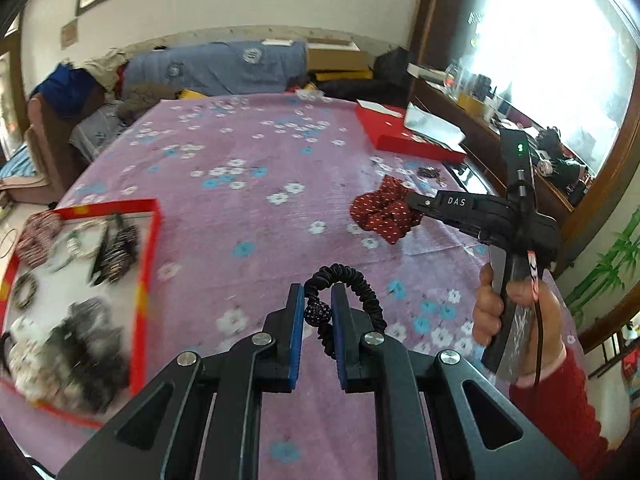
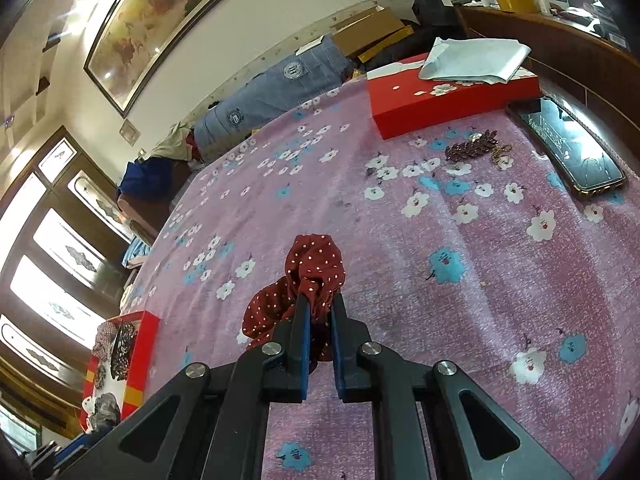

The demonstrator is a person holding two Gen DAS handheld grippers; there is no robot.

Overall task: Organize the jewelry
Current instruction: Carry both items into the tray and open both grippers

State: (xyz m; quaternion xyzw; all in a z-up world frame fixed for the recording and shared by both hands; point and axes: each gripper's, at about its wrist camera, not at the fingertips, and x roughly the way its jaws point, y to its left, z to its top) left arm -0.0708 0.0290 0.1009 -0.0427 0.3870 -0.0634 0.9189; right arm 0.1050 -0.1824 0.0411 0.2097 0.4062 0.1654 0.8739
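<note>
Left wrist view: red tray [image 1: 150,264] of jewelry (blurry) sits left on the floral worktop [image 1: 256,184]. The left tongs [image 1: 316,308] pinch a black hair tie [image 1: 352,288] by its beaded ball, above the cloth. The right hand [image 1: 516,312] holds its tool level.

Right wrist view: red box [image 2: 448,104], beaded brooch [image 2: 472,146] and phone [image 2: 568,148] sit far right. The right tongs [image 2: 320,312] are clamped on a red dotted scrunchie [image 2: 308,280].

Daylight is blown out to pure white at the window [image 1: 552,60]. Straight lines are bent hard by the fisheye, corners are vignetted black, and the red tray [image 1: 148,280] is smeared by motion blur.
</note>
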